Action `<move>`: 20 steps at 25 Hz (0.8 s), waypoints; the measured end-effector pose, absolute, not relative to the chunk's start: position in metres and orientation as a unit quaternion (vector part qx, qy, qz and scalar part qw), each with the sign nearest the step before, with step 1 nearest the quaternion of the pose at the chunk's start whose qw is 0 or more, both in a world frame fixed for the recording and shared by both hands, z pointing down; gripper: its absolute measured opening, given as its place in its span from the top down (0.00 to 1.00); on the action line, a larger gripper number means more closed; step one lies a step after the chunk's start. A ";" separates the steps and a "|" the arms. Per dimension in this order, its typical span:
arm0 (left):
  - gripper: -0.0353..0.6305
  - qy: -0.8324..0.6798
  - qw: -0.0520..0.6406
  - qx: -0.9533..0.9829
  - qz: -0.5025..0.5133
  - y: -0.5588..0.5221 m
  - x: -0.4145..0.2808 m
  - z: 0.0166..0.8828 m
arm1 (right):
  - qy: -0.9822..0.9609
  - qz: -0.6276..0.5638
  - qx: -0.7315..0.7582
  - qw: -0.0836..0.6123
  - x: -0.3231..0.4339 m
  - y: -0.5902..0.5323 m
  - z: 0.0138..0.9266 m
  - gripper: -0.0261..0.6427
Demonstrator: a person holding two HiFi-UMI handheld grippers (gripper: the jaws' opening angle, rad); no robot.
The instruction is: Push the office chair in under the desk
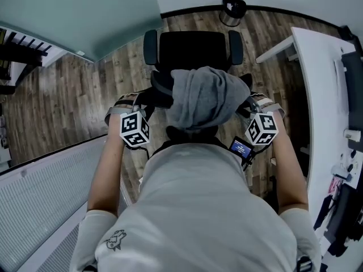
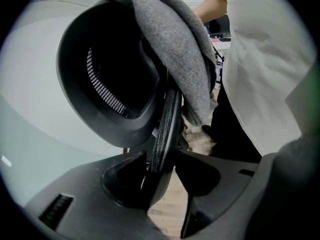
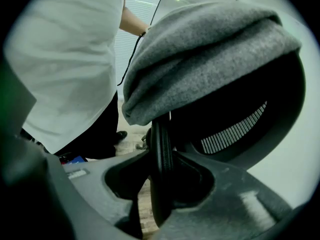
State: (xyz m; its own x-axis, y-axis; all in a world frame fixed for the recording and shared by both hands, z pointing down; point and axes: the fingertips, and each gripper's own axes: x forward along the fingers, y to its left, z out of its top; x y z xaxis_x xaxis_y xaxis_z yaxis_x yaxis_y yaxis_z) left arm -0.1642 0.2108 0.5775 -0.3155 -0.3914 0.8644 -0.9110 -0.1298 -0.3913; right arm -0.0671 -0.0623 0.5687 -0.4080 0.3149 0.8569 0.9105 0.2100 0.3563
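Observation:
A black office chair (image 1: 193, 50) stands in front of me with a grey garment (image 1: 201, 98) draped over the top of its backrest. My left gripper (image 1: 148, 99) is at the backrest's left edge and my right gripper (image 1: 248, 99) at its right edge. In the left gripper view, the thin black backrest edge (image 2: 167, 129) runs between the jaws, which are shut on it (image 2: 162, 159). The right gripper (image 3: 162, 176) likewise clamps the backrest edge (image 3: 160, 144) just below the garment (image 3: 210, 54). The white desk (image 1: 323, 95) lies to the right of the chair.
A dark round bin (image 1: 232, 10) stands by the far wall beyond the chair. A white slatted panel (image 1: 39, 208) runs along my lower left. Dark equipment (image 1: 354, 89) sits on the desk at the far right. Wood floor (image 1: 85, 95) surrounds the chair.

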 end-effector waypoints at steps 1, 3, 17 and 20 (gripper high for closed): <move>0.68 -0.607 0.239 0.537 0.534 0.199 -0.164 0.577 | -0.710 -0.451 -0.427 0.332 -0.061 -0.073 0.568 0.79; 0.68 -0.596 0.229 0.548 0.540 0.174 -0.163 0.576 | -0.719 -0.445 -0.412 0.340 -0.050 -0.093 0.568 0.79; 0.68 -0.508 0.163 0.622 0.573 -0.003 -0.148 0.575 | -0.772 -0.393 -0.305 0.396 0.038 -0.226 0.566 0.79; 0.68 -0.486 0.147 0.637 0.581 -0.038 -0.146 0.575 | -0.784 -0.379 -0.277 0.407 0.056 -0.247 0.566 0.79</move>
State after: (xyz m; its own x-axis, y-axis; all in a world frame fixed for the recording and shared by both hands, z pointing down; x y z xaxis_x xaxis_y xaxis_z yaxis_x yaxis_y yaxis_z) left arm -0.1459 -0.0377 0.5746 -0.1465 -0.4478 0.8820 -0.7885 -0.4855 -0.3775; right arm 0.0555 -0.2471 0.5658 -0.5156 0.1258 0.8476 0.7424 0.5595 0.3686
